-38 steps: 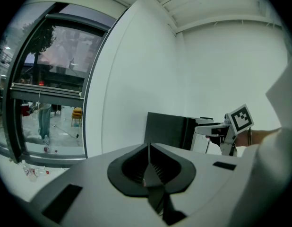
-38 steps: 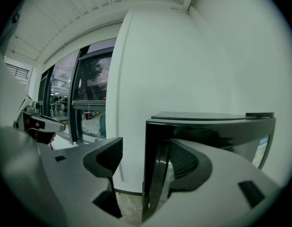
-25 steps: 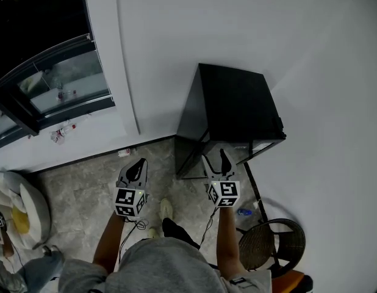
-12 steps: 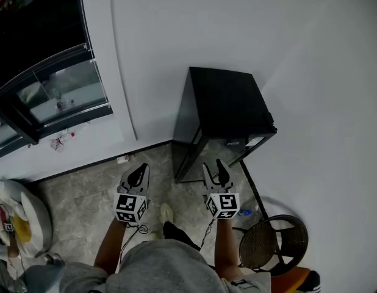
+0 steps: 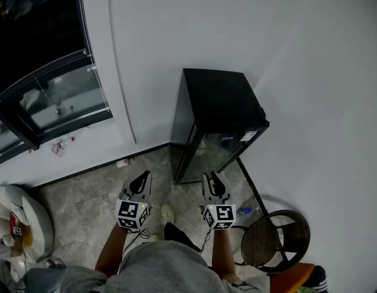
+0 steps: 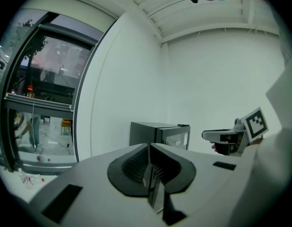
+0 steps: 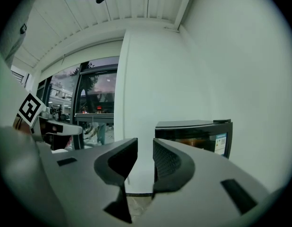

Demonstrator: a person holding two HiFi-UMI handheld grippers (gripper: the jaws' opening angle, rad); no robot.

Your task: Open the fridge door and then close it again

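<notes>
In the head view, against the white wall, the small black fridge (image 5: 216,105) stands upright with its glass door (image 5: 220,152) facing the person and lying shut. Both tools are held level over the stone floor (image 5: 85,194), well short of it. The right gripper (image 5: 214,179) sits almost straight in front of the door and is the nearer one. The left gripper (image 5: 141,177) is off to the left, in line with the bare wall beside the cabinet. So the fridge lies ahead of the right tool, and ahead and to the right of the left tool.

In the left gripper view, its jaws are pressed together with nothing between them, and the fridge (image 6: 159,135) shows just above and right of their tips. The other gripper (image 6: 226,137) is at the right edge.

In the right gripper view, the jaws have just been closing and now stand a narrow gap apart, empty. The fridge (image 7: 193,135) is ahead and slightly right, its door edges running vertically. A small bump on its top right corner may be the hinge. If so, the free edge is on the left, and the right tool is best placed to reach it.
</notes>
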